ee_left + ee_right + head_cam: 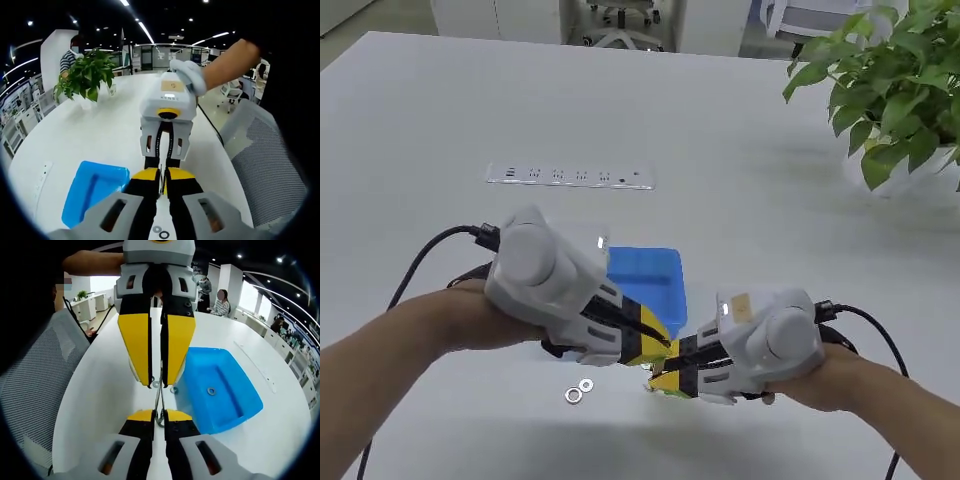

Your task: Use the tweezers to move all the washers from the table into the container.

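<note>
Risk noted: the tweezers (160,407) are pinched from both ends, so a slip or twist is judged likely if one grip is eased before the other is firm. Falling tips could scatter the two loose washers (573,396). Such flat pieces may also be skated across the table (740,180) rather than lifted.

Right gripper (160,416): jaws drawn narrow, clamped on the tweezers' looped end. Left gripper (164,175): jaws likewise narrow, closed on the opposite end.

In the head view the loose washers are seen at eight o'clock from the meeting jaws, near but not touched. The blue container (642,262) is placed at twelve o'clock; one washer (211,390) is already held inside it
</note>
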